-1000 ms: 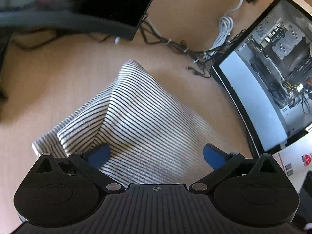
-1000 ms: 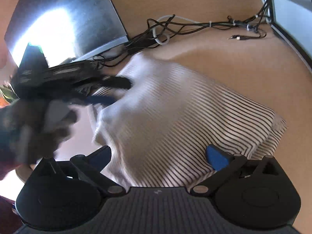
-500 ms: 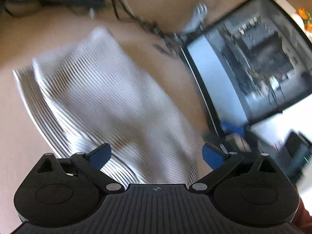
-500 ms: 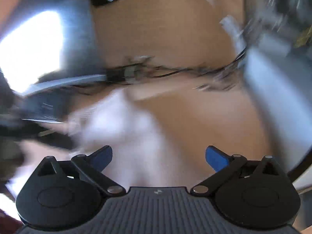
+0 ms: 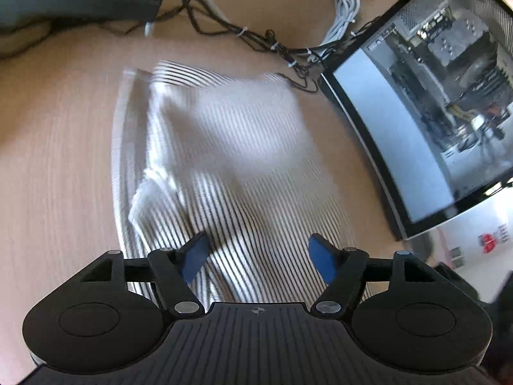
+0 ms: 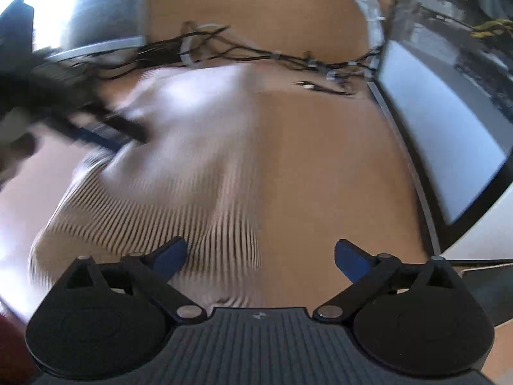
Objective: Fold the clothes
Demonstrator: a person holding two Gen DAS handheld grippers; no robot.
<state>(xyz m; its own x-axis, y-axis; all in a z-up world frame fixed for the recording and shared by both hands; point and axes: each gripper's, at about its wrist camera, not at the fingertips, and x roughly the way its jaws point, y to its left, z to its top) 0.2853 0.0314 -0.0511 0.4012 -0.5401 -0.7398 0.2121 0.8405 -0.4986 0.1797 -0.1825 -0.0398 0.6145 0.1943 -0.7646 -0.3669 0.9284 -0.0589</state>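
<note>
A white garment with thin black stripes (image 5: pixel 224 160) lies folded on the wooden table (image 5: pixel 57 166), blurred by motion. My left gripper (image 5: pixel 258 256) is open just above its near edge, the cloth showing between the blue pads. In the right wrist view the same garment (image 6: pixel 166 166) lies left of centre. My right gripper (image 6: pixel 261 260) is open and empty over the garment's right edge and bare table. The left gripper (image 6: pixel 96 128) shows there as a dark blur over the garment's far left part.
An open computer case with a glass side (image 5: pixel 433 122) stands on the right, also in the right wrist view (image 6: pixel 449 134). A tangle of black and white cables (image 5: pixel 272 41) runs along the back. A dark monitor base (image 5: pixel 80 3) sits at the back left.
Both grippers have swung quickly over the garment, with heavy blur. The left gripper's jaws stand a little narrower than before. The garment lies more squarely in front of the left gripper.
</note>
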